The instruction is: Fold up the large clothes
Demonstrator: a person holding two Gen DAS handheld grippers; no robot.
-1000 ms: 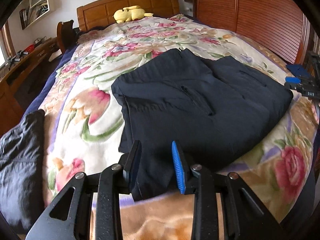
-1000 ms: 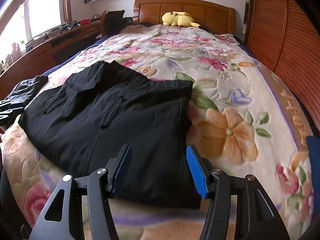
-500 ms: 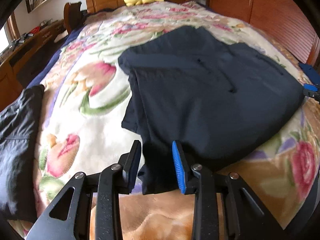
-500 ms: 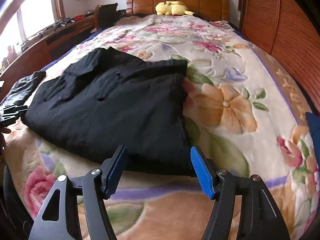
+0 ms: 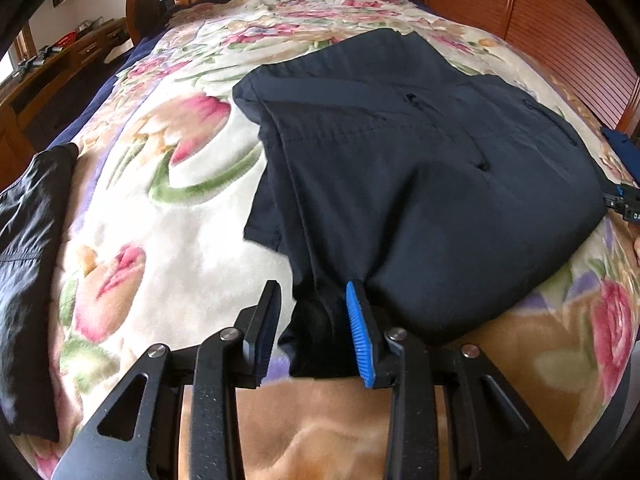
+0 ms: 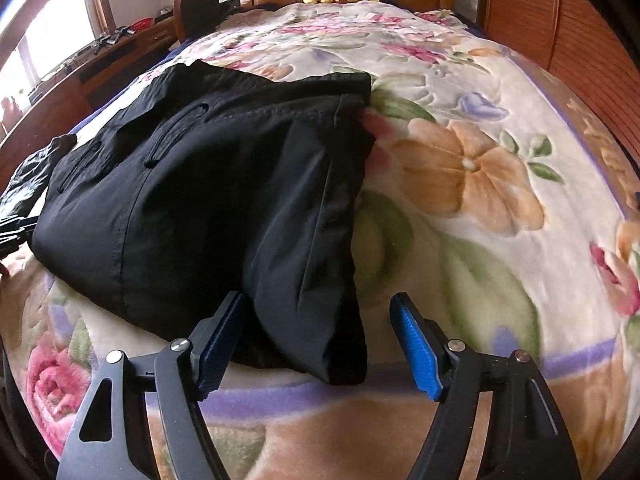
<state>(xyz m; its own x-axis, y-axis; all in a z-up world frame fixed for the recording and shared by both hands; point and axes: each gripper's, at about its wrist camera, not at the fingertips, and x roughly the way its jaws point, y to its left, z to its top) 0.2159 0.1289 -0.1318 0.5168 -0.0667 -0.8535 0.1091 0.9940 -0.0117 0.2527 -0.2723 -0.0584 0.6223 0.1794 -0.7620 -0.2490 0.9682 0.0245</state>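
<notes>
I have the dark trousers (image 5: 420, 184) lying folded across the near half of the floral blanket (image 5: 168, 208), with one near corner at each tool. My left gripper (image 5: 314, 330) stands apart around the near left corner, cloth between its pads but not pinched. My right gripper (image 6: 320, 344) is opening, the near right corner between its jaws and untouched. To do this well, I would seat both corners deep before closing, then lift evenly so the layers stay aligned. The left view alone shows a second dark garment (image 5: 28, 264) at the bed's left edge; the right view shows the bare blanket to the right.
</notes>
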